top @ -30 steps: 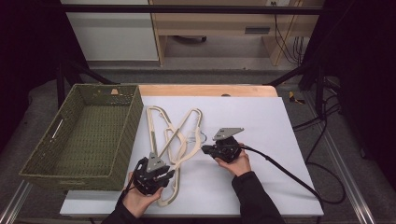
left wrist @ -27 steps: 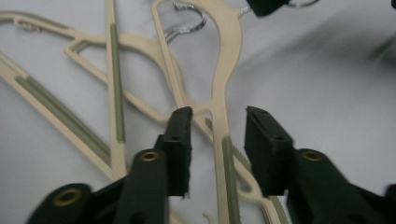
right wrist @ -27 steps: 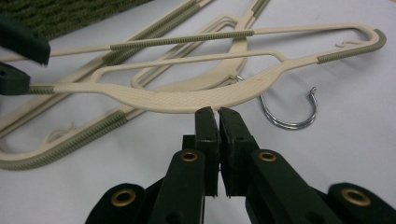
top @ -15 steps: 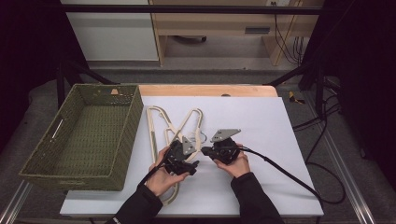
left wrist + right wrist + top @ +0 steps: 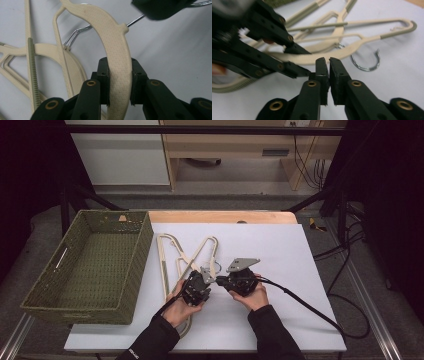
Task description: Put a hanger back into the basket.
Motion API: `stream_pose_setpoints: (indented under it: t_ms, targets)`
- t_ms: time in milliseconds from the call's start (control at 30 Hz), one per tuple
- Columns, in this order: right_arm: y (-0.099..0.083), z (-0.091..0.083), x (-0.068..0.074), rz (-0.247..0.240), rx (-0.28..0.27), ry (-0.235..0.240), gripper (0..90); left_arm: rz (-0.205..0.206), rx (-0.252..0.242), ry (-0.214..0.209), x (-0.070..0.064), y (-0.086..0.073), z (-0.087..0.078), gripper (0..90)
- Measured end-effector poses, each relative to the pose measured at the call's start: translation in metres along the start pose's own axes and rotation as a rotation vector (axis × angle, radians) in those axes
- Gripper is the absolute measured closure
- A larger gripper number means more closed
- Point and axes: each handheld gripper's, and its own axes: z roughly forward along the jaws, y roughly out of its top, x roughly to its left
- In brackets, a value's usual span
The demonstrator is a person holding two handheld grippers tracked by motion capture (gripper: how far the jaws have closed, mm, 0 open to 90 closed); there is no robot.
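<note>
Left tongs (image 5: 119,82) clamped on the curved arm of a cream hanger (image 5: 117,50), both jaws pressed to its sides; in the high view that hanger (image 5: 197,255) lies among other cream hangers (image 5: 167,255) on the white worktop (image 5: 280,250), just right of the green wicker basket (image 5: 90,265). Right tongs (image 5: 329,72) nearly closed, thin gap between jaws, nothing in them, tips just beside the gripped hanger arm and the left tongs, metal hook (image 5: 367,62) lying on the worktop near them. High view: both hands close together at front middle of worktop, left tongs (image 5: 197,287), right tongs (image 5: 225,281).
</note>
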Motion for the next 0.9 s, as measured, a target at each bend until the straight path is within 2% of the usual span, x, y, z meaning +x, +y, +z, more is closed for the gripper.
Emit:
stream_pose_setpoints:
  t_ms: [33, 67, 100, 167, 200, 233, 267, 367, 400, 433, 500, 533, 567, 667, 700, 733, 767, 800, 900]
  targets:
    - [0.005, -0.011, 0.001, -0.001, -0.06, 0.022, 78.2, 0.003, -0.004, 0.013, -0.001, -0.001, -0.003, 74.5]
    - [0.005, -0.011, 0.001, -0.001, -0.06, 0.022, 78.2, 0.003, -0.004, 0.013, -0.001, -0.001, -0.003, 74.8]
    - [0.009, -0.027, 0.002, 0.001, -0.119, 0.03, 74.9, -0.007, -0.023, 0.025, 0.001, -0.002, -0.01, 75.0]
    - [0.011, -0.044, 0.002, -0.001, -0.167, 0.032, 69.9, -0.013, -0.037, 0.024, 0.005, -0.002, -0.02, 75.6]
    - [0.011, -0.044, 0.002, -0.001, -0.167, 0.032, 69.9, -0.013, -0.037, 0.024, 0.005, -0.002, -0.02, 75.9]
    - [0.01, -0.052, 0.001, 0.008, -0.195, 0.031, 65.9, -0.026, -0.049, 0.021, 0.007, -0.002, -0.024, 75.9]
    - [0.007, -0.067, -0.002, 0.044, -0.237, 0.012, 57.5, -0.042, -0.069, 0.026, 0.013, -0.004, -0.033, 76.6]
    - [-0.004, -0.087, -0.008, 0.069, -0.288, -0.03, 46.3, -0.063, -0.079, 0.036, 0.02, -0.006, -0.042, 77.9]
    - [-0.004, -0.087, -0.008, 0.069, -0.288, -0.03, 46.3, -0.074, -0.087, 0.046, 0.023, -0.007, -0.046, 77.9]
    - [-0.013, -0.097, -0.012, 0.09, -0.312, -0.057, 39.6, -0.09, -0.098, 0.065, 0.031, -0.009, -0.053, 78.9]
    - [-0.018, -0.101, -0.014, 0.103, -0.32, -0.063, 36.4, -0.097, -0.1, 0.075, 0.034, -0.01, -0.057, 79.6]
    - [-0.027, -0.108, -0.018, 0.135, -0.329, -0.081, 32.0, -0.121, -0.112, 0.104, 0.041, -0.012, -0.064, 81.1]
    - [-0.027, -0.108, -0.018, 0.135, -0.329, -0.081, 32.0, -0.121, -0.112, 0.104, 0.041, -0.012, -0.064, 81.9]
    - [-0.038, -0.114, -0.023, 0.159, -0.327, -0.113, 26.6, -0.156, -0.136, 0.154, 0.053, -0.016, -0.074, 83.9]
    - [-0.045, -0.117, -0.025, 0.169, -0.32, -0.126, 23.9, -0.167, -0.144, 0.159, 0.056, -0.017, -0.076, 85.6]
    - [-0.048, -0.117, -0.025, 0.176, -0.32, -0.136, 22.7, -0.202, -0.169, 0.141, 0.065, -0.02, -0.081, 85.6]
    - [-0.05, -0.119, -0.025, 0.184, -0.315, -0.137, 21.8, -0.213, -0.18, 0.14, 0.068, -0.022, -0.083, 85.6]
    - [-0.053, -0.119, -0.026, 0.184, -0.316, -0.136, 20.5, -0.213, -0.18, 0.14, 0.068, -0.022, -0.083, 85.6]
    - [-0.058, -0.122, -0.026, 0.194, -0.31, -0.144, 18.7, -0.223, -0.22, 0.171, 0.072, -0.027, -0.095, 85.7]
